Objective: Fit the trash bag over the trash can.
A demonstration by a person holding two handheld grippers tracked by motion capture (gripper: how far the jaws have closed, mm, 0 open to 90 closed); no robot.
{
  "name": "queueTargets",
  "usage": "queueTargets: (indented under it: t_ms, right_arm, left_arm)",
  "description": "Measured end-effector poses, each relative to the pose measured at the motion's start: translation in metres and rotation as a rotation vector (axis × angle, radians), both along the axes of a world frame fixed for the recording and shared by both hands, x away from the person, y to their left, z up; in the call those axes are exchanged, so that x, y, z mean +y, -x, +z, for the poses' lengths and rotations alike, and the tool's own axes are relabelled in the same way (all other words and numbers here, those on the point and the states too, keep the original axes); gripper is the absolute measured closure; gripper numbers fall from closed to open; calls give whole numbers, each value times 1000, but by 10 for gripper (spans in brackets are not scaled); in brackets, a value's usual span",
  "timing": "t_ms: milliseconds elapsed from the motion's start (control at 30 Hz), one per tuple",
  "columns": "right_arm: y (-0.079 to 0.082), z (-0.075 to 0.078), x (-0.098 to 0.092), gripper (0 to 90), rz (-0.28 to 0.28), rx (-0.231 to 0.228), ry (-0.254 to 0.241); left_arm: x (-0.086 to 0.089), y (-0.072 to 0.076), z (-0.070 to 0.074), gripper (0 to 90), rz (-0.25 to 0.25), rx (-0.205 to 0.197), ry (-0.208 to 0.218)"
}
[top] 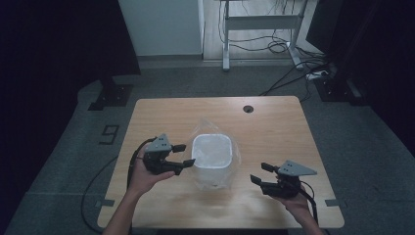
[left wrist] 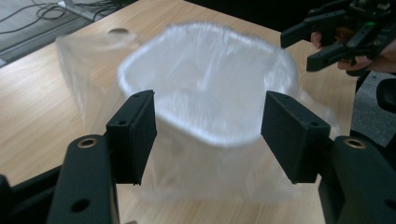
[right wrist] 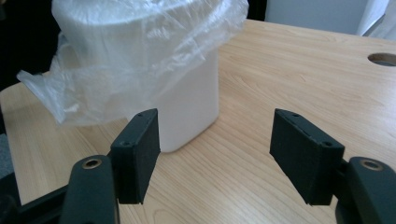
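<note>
A white bin lined with a clear plastic bag stands at the middle of the wooden table. The bag's loose film is folded over the rim and drapes down the sides. My left gripper is just left of the bin, open, its jaws pointing at it. In the left gripper view the bin is blurred beyond the open left gripper, nothing between the pads. My right gripper is open at the front right, apart from the bin and the bag, and it also appears far off.
A round cable hole sits near the table's far edge. Bare wood surrounds the bin. On the floor beyond are a desk frame and trailing cables.
</note>
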State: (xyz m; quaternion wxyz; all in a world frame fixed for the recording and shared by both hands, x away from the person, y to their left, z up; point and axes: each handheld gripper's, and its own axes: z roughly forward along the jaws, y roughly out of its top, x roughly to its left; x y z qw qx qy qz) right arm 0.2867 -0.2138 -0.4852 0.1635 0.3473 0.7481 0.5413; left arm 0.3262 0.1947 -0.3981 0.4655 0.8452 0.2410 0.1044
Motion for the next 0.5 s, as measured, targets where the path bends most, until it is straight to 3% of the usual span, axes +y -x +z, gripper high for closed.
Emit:
queueTargets:
  t_ms: [233, 500]
  right_arm:
    - [-1, -3, -5, 324, -22, 10, -10]
    - [-1, -3, -5, 323, -21, 5, 3]
  left_arm:
    - [23, 15, -22, 348, 53, 15, 19]
    - [31, 19, -30, 342, 73, 26, 29]
